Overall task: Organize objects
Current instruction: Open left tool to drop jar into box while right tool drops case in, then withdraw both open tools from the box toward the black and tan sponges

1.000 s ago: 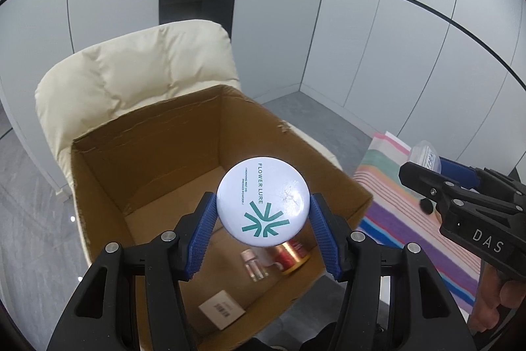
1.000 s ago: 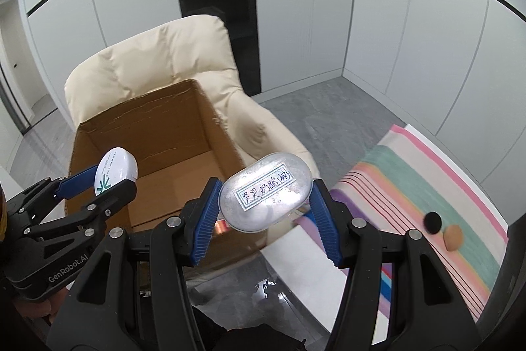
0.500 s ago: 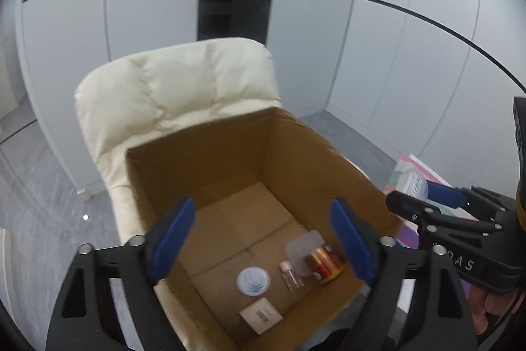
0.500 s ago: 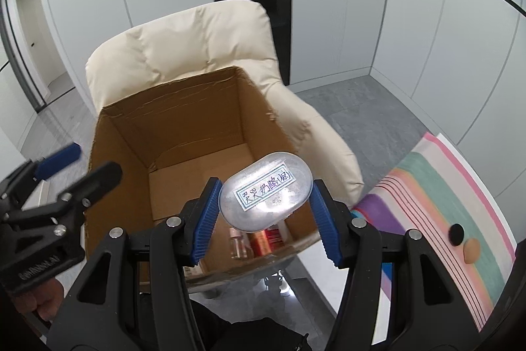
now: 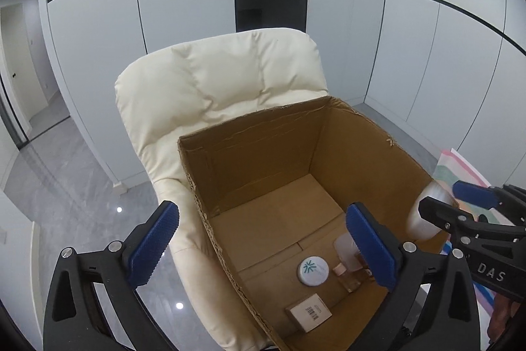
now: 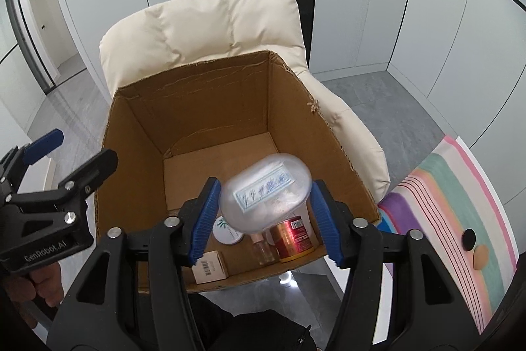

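The left claw (image 5: pixel 263 239) hangs with its jaws spread wide and nothing between them, off the near-left rim of the cardboard box (image 6: pixel 286 107), which sits on a cream padded armchair (image 6: pixel 203 22), presumably so it can be loaded from above. On the box floor lies the round white compact (image 5: pixel 312 271) with its teal mark face up, next to a small clear bottle (image 6: pixel 262 249), a red and gold can (image 6: pixel 293 239) and a little barcoded carton (image 5: pixel 308 315), all crowded into the near-right corner. The right claw (image 6: pixel 263 213) is over that same corner, and between its blue pads (image 6: pixel 203 216) is an oval translucent lidded container (image 6: pixel 265 193) with a blue-lettered label; the container looks blurred and a gap shows on its right side, so the jaws appear to have parted and it seems to be dropping rather than gripped. Judging by this, the step in hand is adding the container to the pile. It will likely land on the can and bottle and may tip or roll. To the right, a striped mat (image 6: pixel 460 219) holds a black disc (image 6: pixel 469 237) and a tan egg-shaped sponge (image 6: pixel 480 256), probably next.
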Demonstrator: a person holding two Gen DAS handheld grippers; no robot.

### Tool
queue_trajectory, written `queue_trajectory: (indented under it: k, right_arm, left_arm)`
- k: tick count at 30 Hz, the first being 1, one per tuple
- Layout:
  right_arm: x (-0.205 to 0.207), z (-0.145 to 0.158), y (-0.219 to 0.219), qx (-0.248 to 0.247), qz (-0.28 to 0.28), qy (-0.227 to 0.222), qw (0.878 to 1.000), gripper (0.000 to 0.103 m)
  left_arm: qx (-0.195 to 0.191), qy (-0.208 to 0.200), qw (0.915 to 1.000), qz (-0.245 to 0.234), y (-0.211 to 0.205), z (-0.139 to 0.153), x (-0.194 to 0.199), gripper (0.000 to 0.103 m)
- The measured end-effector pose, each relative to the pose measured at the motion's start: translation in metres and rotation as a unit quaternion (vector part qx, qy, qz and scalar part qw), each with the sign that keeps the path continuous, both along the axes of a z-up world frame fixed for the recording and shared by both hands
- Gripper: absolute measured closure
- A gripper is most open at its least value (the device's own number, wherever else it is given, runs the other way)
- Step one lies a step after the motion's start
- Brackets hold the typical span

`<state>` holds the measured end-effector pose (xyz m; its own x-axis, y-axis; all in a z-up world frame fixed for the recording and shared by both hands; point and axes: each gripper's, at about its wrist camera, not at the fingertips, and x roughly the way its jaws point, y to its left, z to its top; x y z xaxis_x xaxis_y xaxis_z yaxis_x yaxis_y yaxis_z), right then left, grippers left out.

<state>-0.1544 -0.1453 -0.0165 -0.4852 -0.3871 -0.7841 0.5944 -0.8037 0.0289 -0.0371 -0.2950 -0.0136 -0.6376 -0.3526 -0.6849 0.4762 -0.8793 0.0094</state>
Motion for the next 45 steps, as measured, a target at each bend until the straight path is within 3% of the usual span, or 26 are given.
queue_trajectory:
  k: [6, 10, 12, 45]
  right_arm:
    - [-0.003, 0.004, 0.011, -0.010, -0.017, 0.004, 1.000, 0.015]
    - [-0.007, 0.006, 0.019, -0.012, -0.029, 0.006, 0.999, 0.011]
    - [-0.008, 0.008, 0.024, -0.010, -0.042, 0.015, 0.999, 0.000]
    - [-0.020, 0.010, 0.132, 0.001, -0.125, 0.021, 0.992, 0.000]
  left_arm:
    - [-0.005, -0.005, 0.9999, -0.009, 0.009, -0.001, -0.003, 0.000]
    - [-0.014, -0.001, 0.9998, -0.013, 0.017, 0.001, -0.005, 0.000]
    - [-0.015, -0.001, 0.9998, -0.015, 0.020, 0.001, -0.007, 0.000]
    - [-0.003, -0.003, 0.9947, -0.103, 0.106, -0.003, -0.061, 0.000]
